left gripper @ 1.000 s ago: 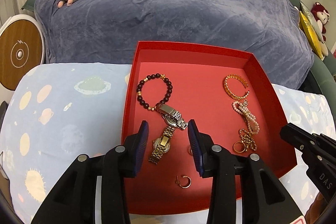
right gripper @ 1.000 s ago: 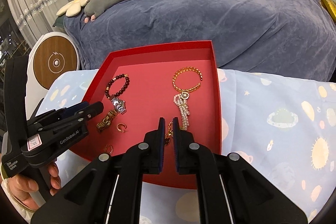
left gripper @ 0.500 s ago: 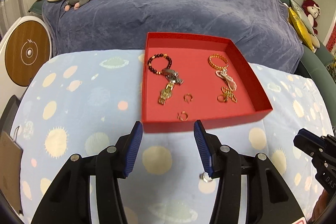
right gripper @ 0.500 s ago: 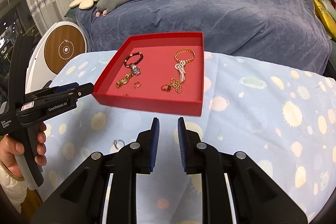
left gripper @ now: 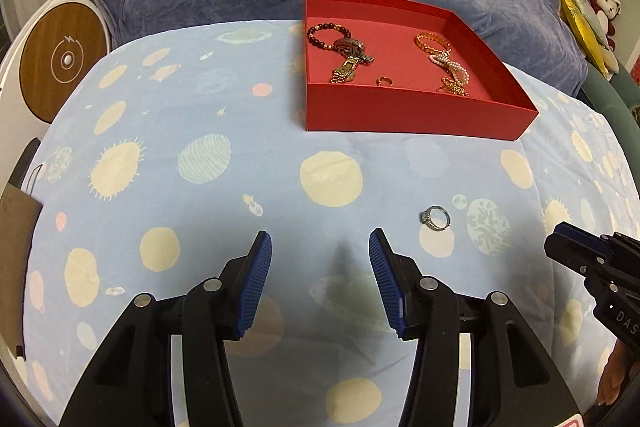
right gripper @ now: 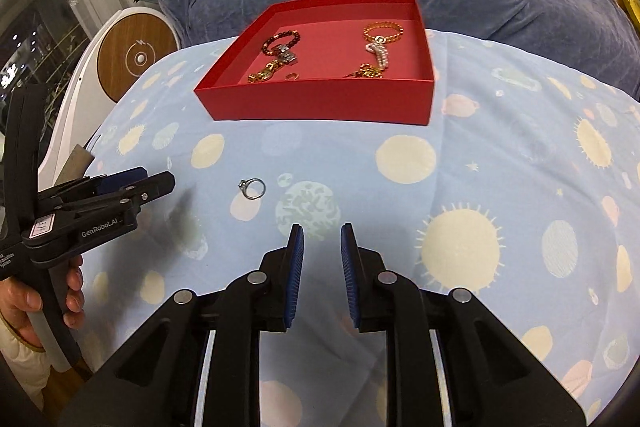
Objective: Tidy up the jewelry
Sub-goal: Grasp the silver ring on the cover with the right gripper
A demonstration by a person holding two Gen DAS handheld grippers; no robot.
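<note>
Silver ring (left gripper: 435, 217) lies just right of the parted left claw (left gripper: 320, 281).

A silver ring (left gripper: 435, 218) with a small stone lies flat on the planet-print cloth, well in front of the red tray (left gripper: 416, 117) (apart from it). Inside the tray sit a dark bead bracelet (left gripper: 325, 35) at the back left, a gold watch (left gripper: 345, 70) before it, a gold bangle (left gripper: 431, 43) at the back right, pearls (left gripper: 451, 63) just in front.
</note>
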